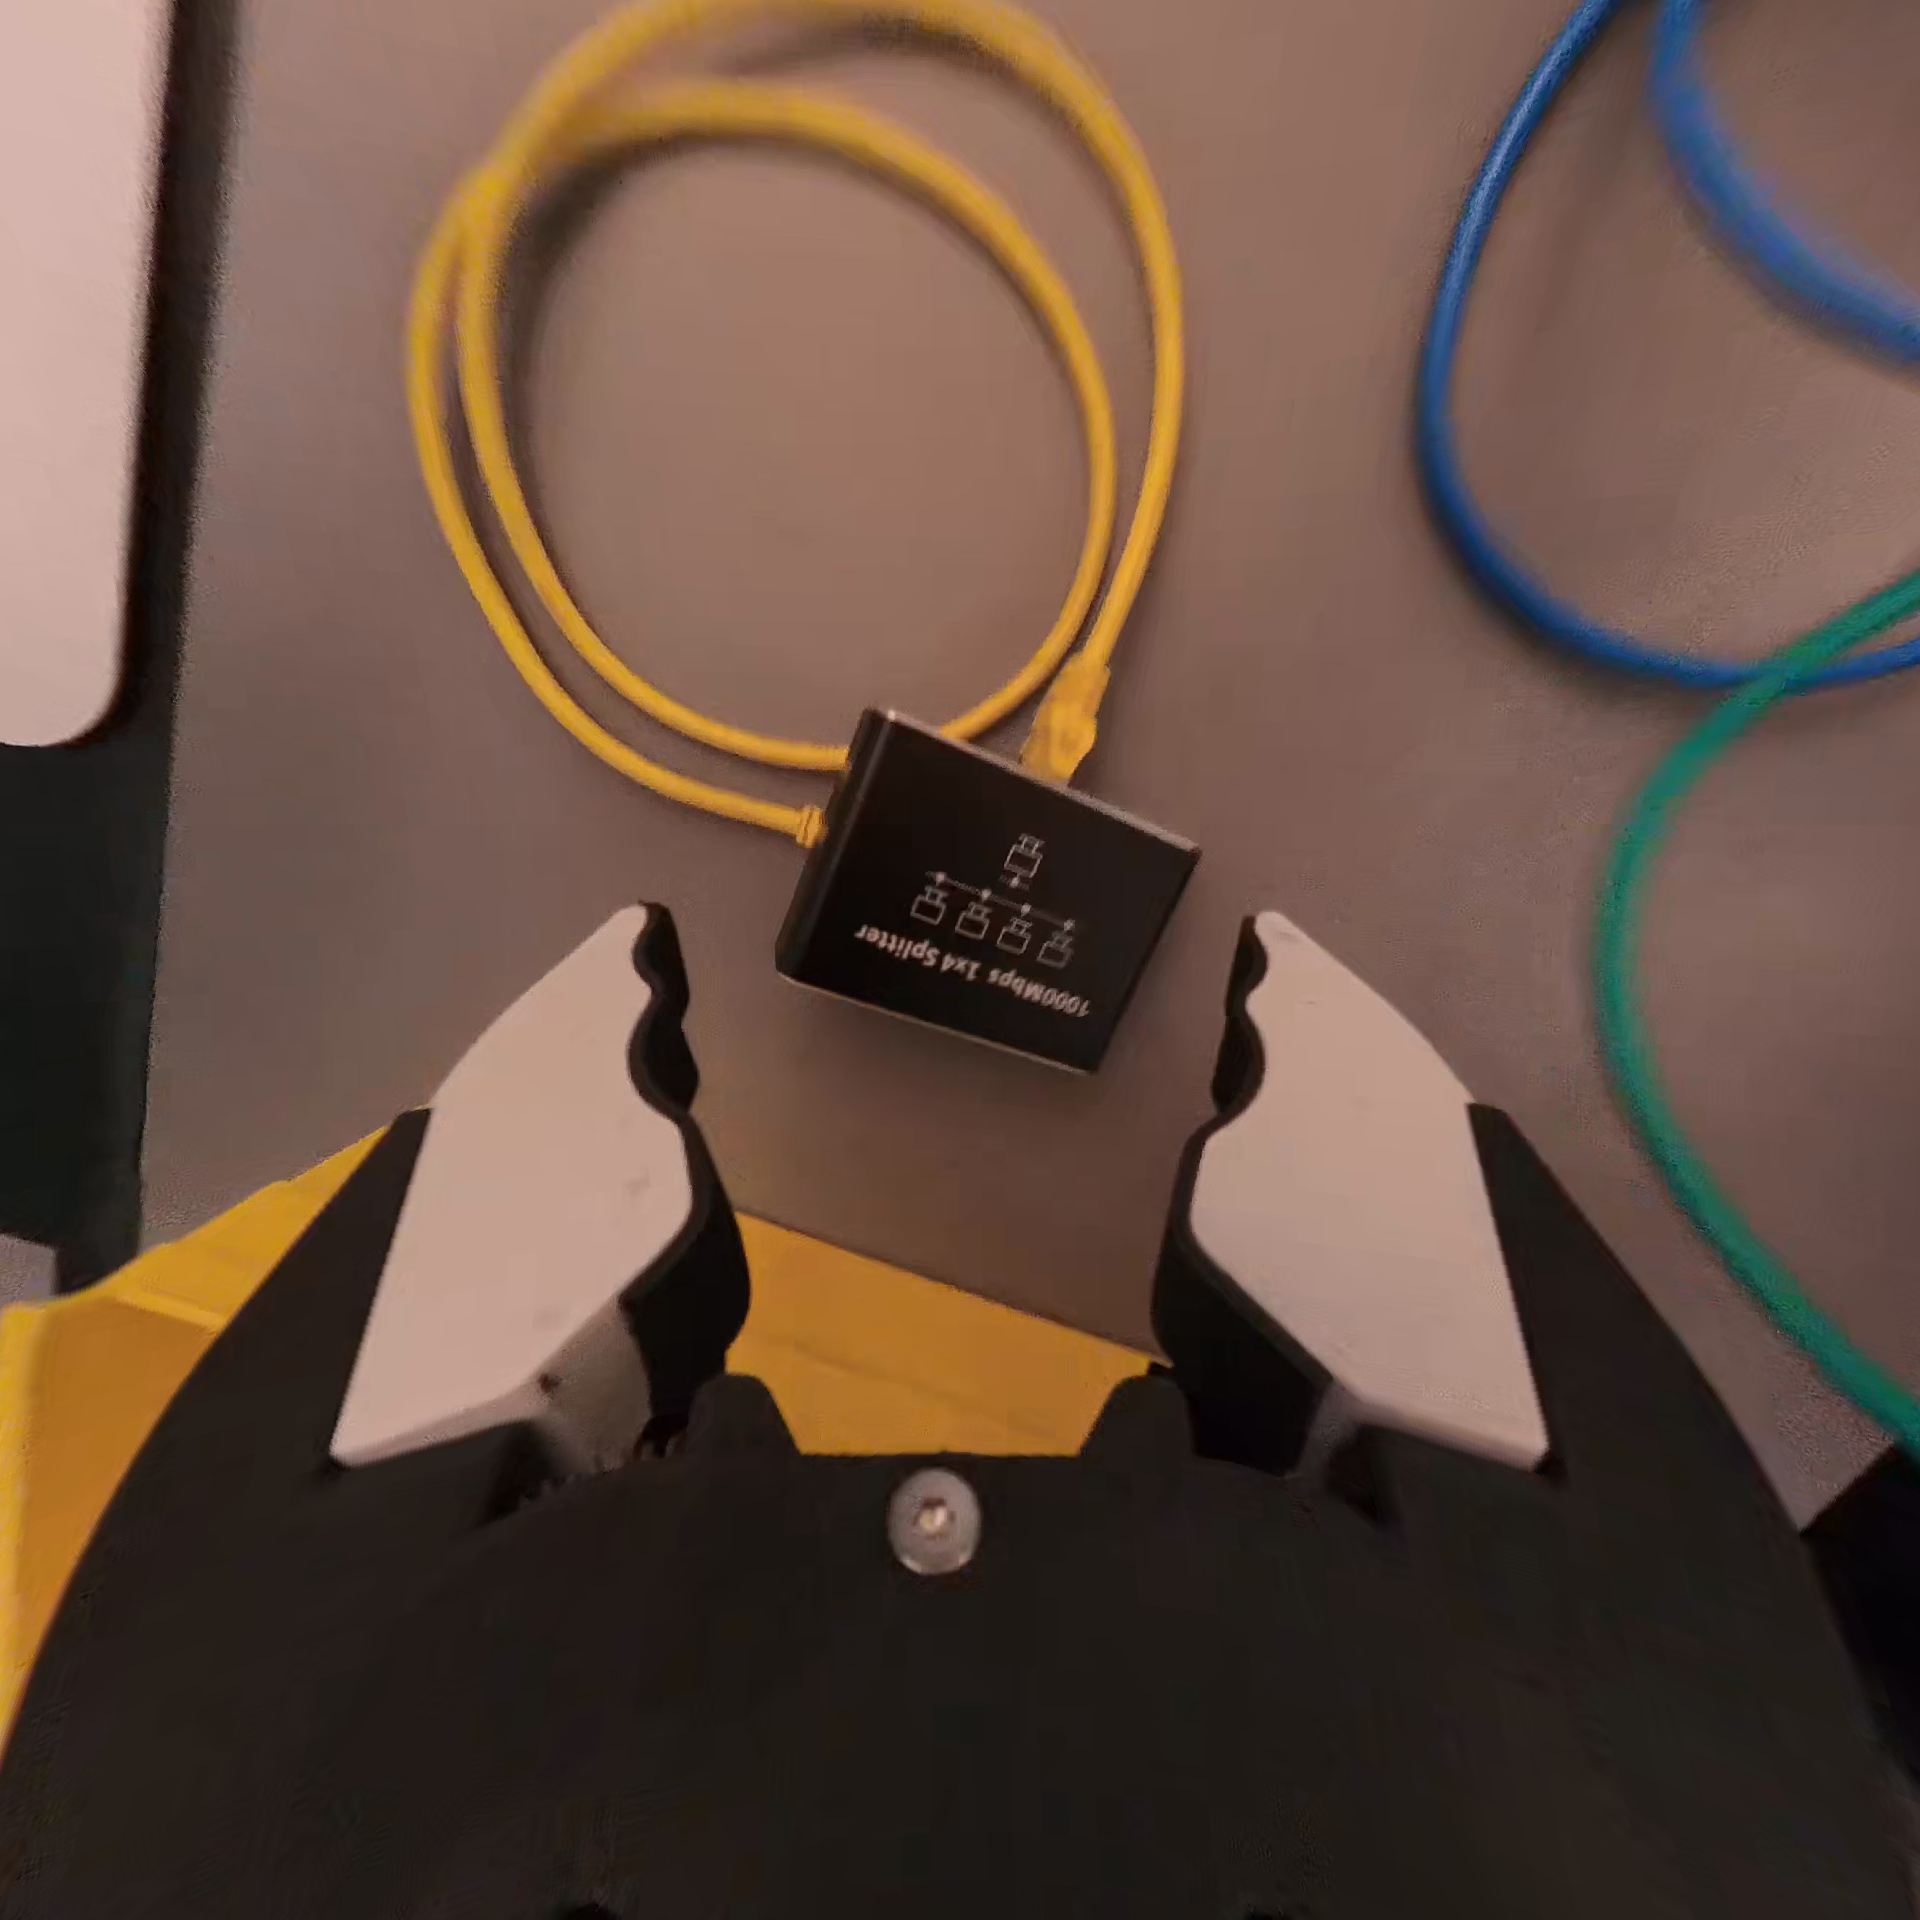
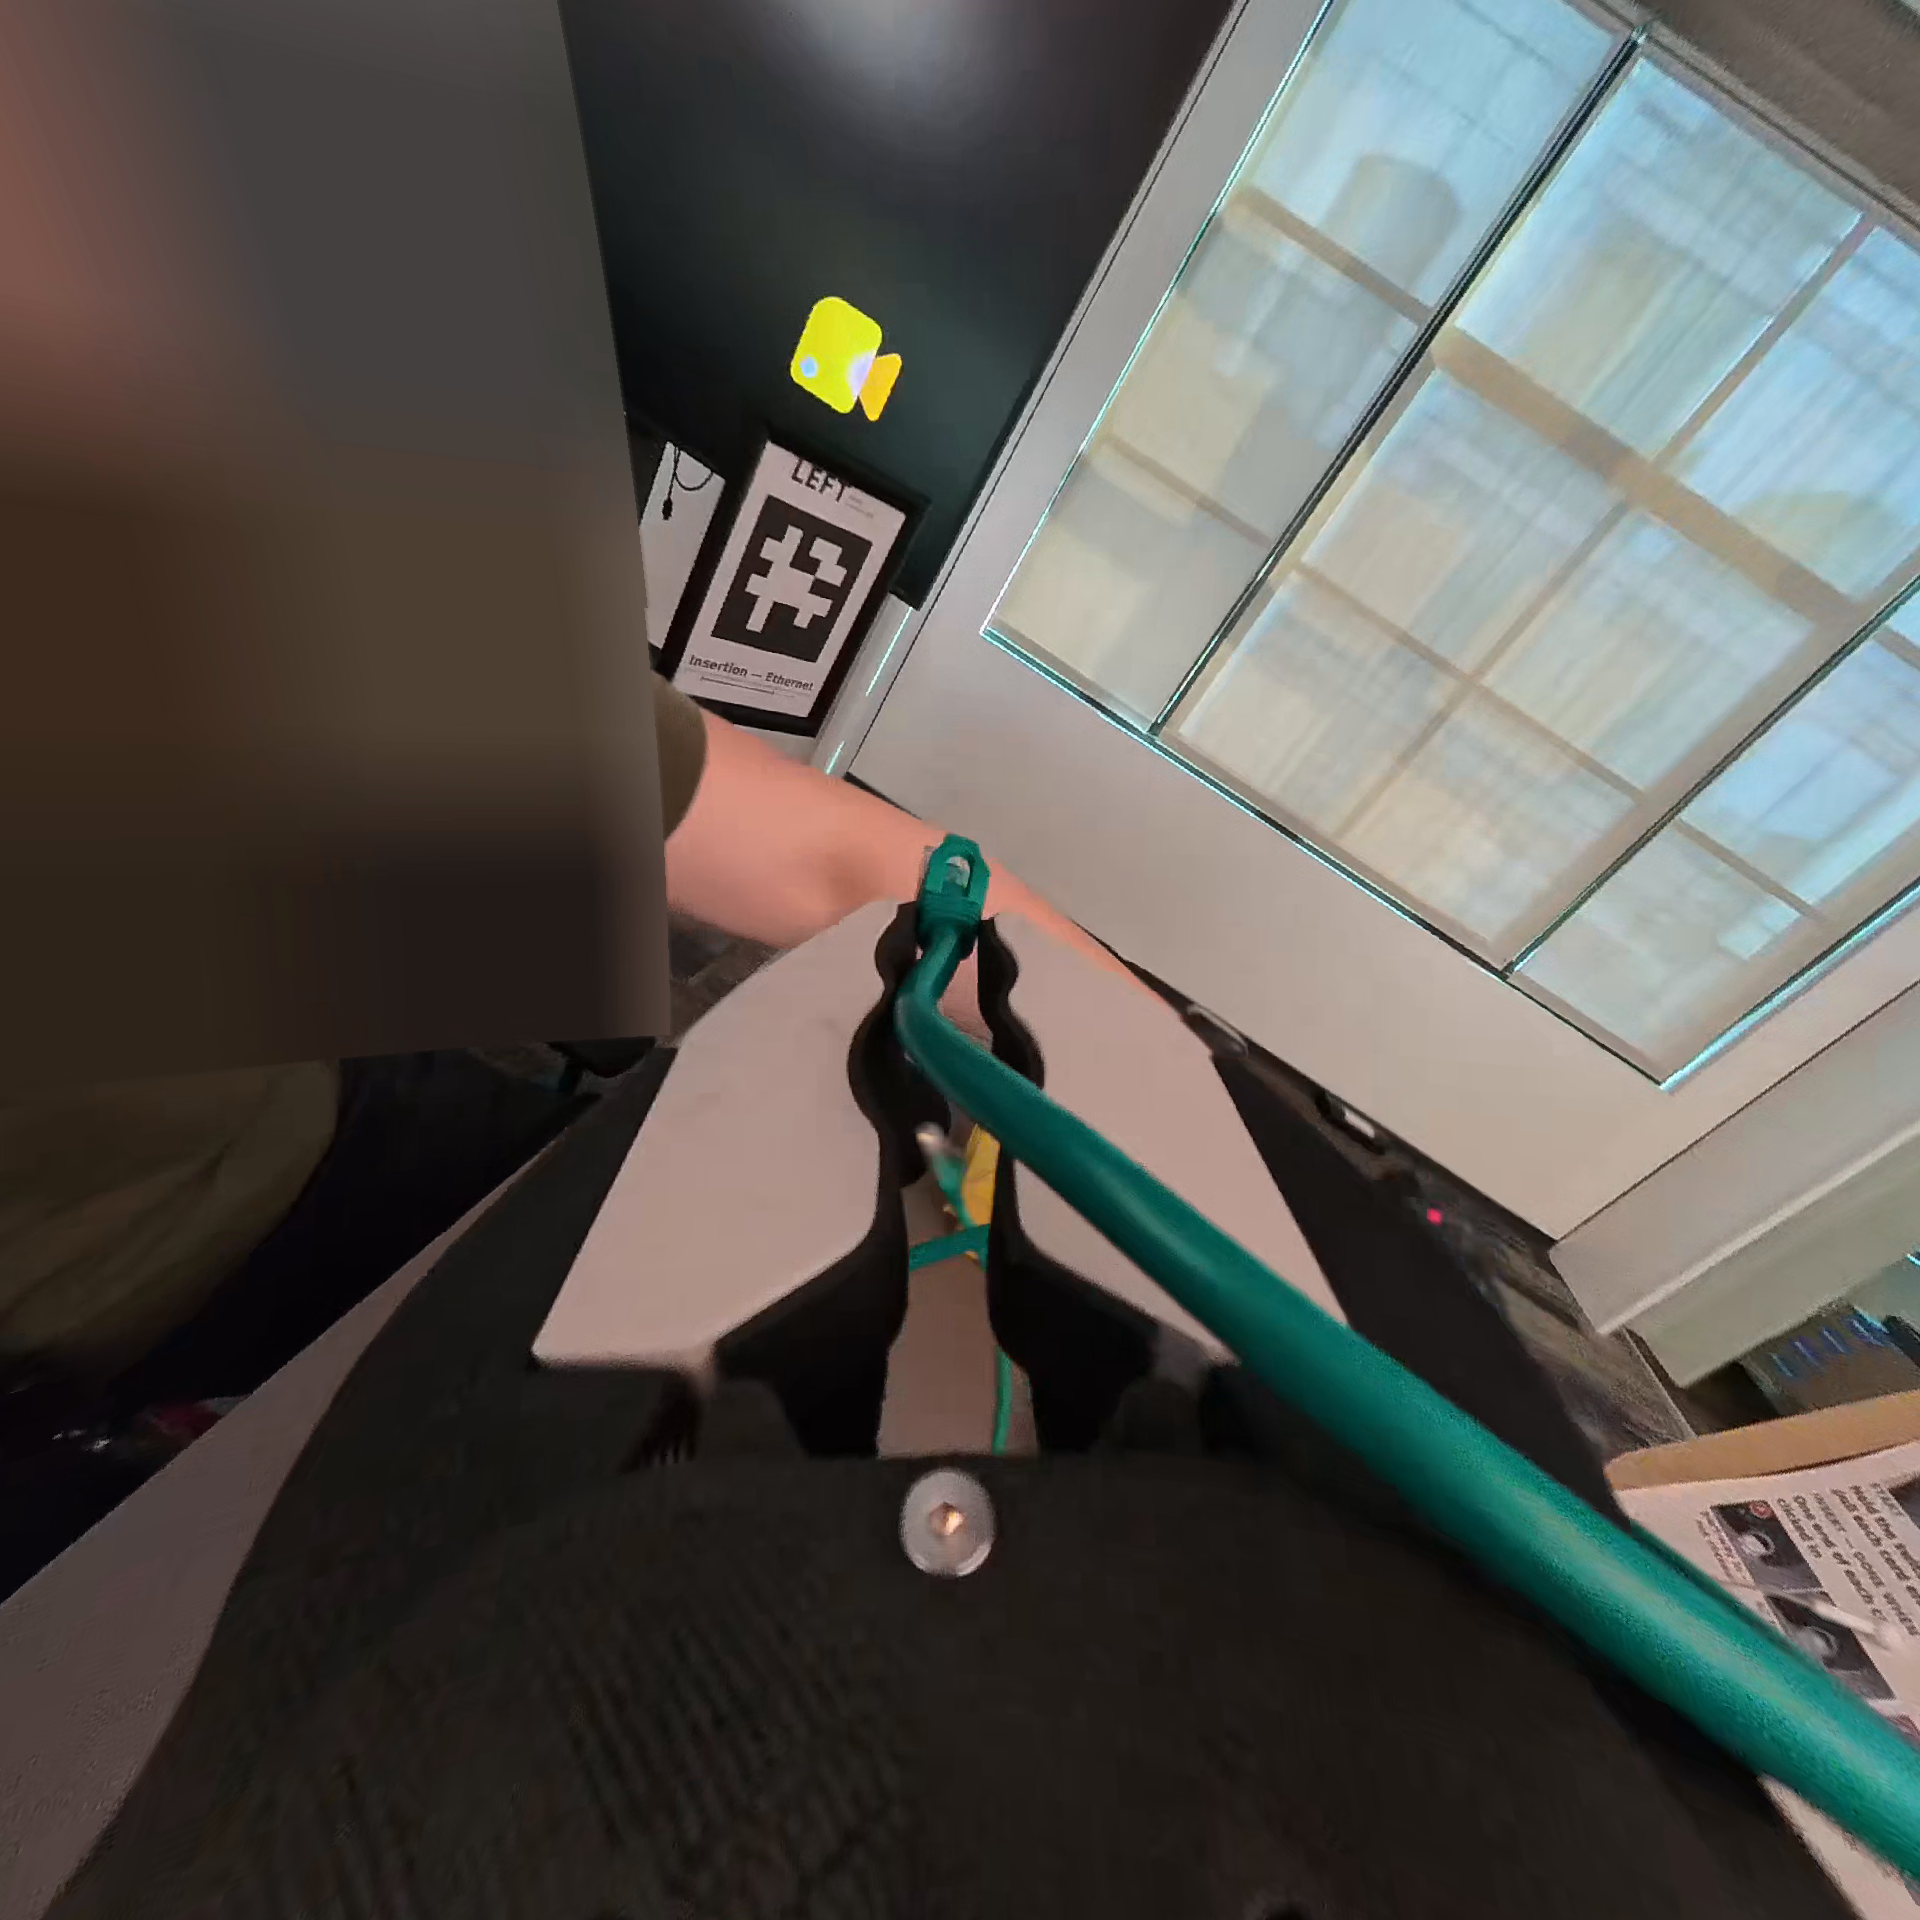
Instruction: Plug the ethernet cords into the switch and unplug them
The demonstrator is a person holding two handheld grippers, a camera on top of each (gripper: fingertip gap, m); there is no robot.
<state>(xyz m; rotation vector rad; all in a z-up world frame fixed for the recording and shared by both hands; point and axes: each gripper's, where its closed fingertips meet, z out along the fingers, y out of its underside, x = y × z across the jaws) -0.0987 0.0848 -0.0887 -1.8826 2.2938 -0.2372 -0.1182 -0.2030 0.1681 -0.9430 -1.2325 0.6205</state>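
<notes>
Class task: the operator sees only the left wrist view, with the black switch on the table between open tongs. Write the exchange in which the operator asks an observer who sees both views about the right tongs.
Operator: Are the right tongs holding anything?
Observer: Yes. The right tongs are shut on the green cord, just behind its plug.
Operator: Where does the green plug point?
Observer: Up and away from the table, toward a window and a person's forearm.
Operator: Is the plug near the switch?
Observer: The switch does not show in the right wrist view, so the plug is not lined up with it.
</notes>
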